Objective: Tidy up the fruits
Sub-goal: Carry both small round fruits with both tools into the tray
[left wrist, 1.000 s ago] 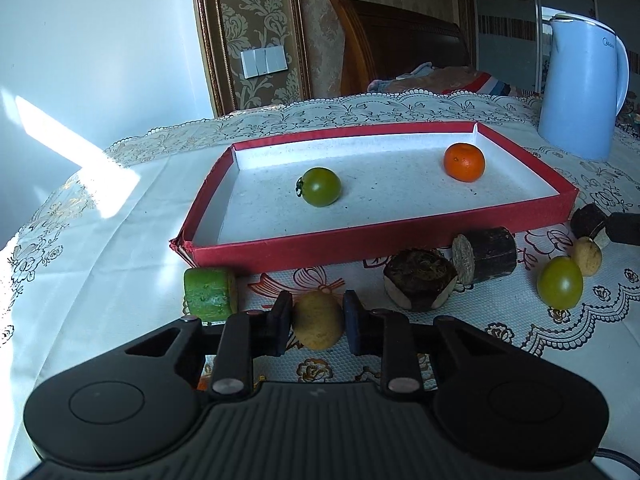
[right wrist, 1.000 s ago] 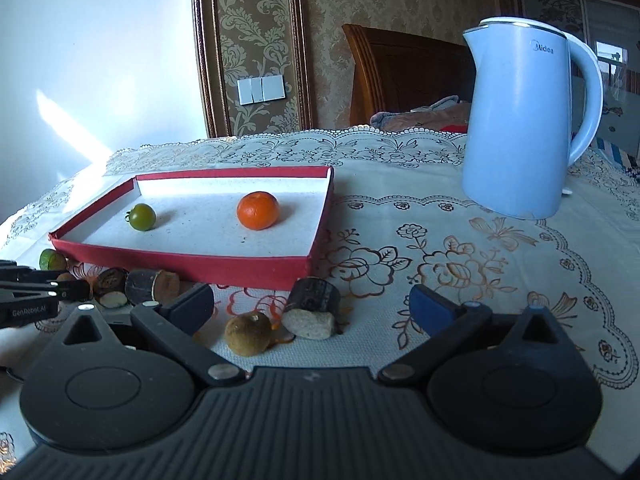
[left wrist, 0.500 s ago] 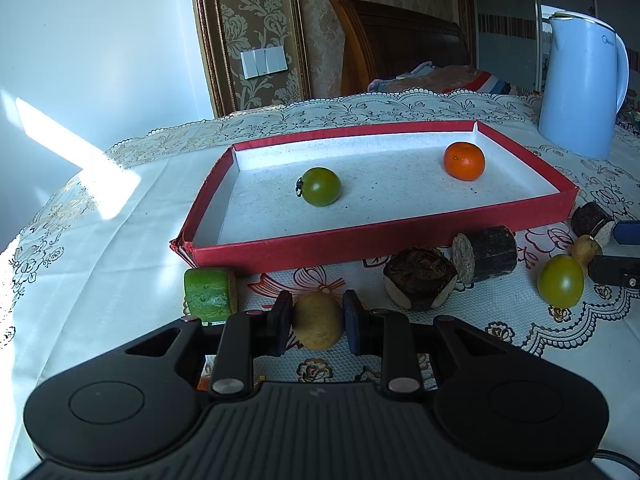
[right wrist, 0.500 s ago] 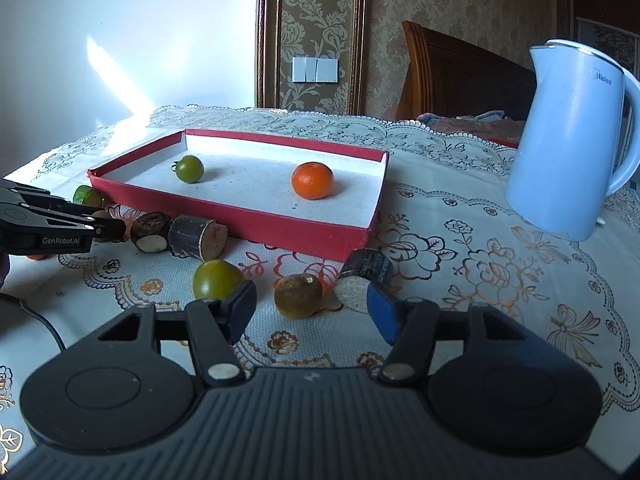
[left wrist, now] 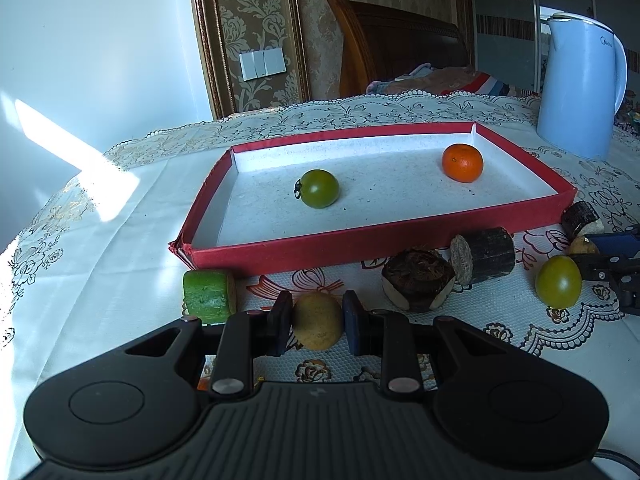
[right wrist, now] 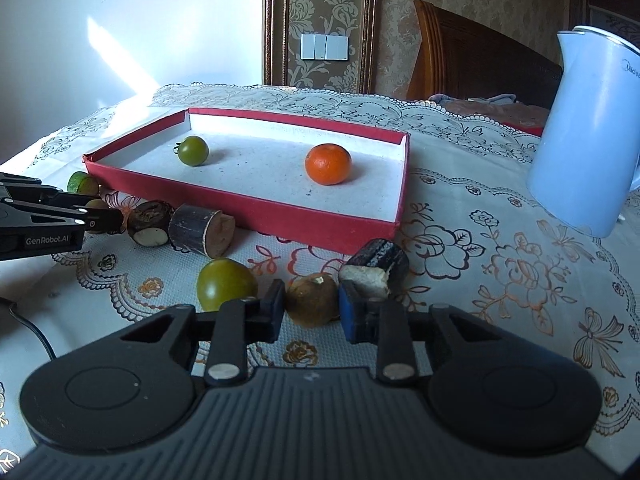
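Sunlight streaks a pale wall (left wrist: 100,60) beside damask wallpaper (left wrist: 256,20) with a switch plate (left wrist: 263,64) and a wooden headboard (left wrist: 400,44).

Both grippers angle downward. The left gripper (left wrist: 317,322) has its fingers clamped tight; the right gripper (right wrist: 311,312) likewise, fingers drawn in.

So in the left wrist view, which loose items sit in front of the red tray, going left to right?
Cucumber chunk → brown fruit pinched in the left gripper → dark peeled chunk → dark cylinder piece → green tomato.
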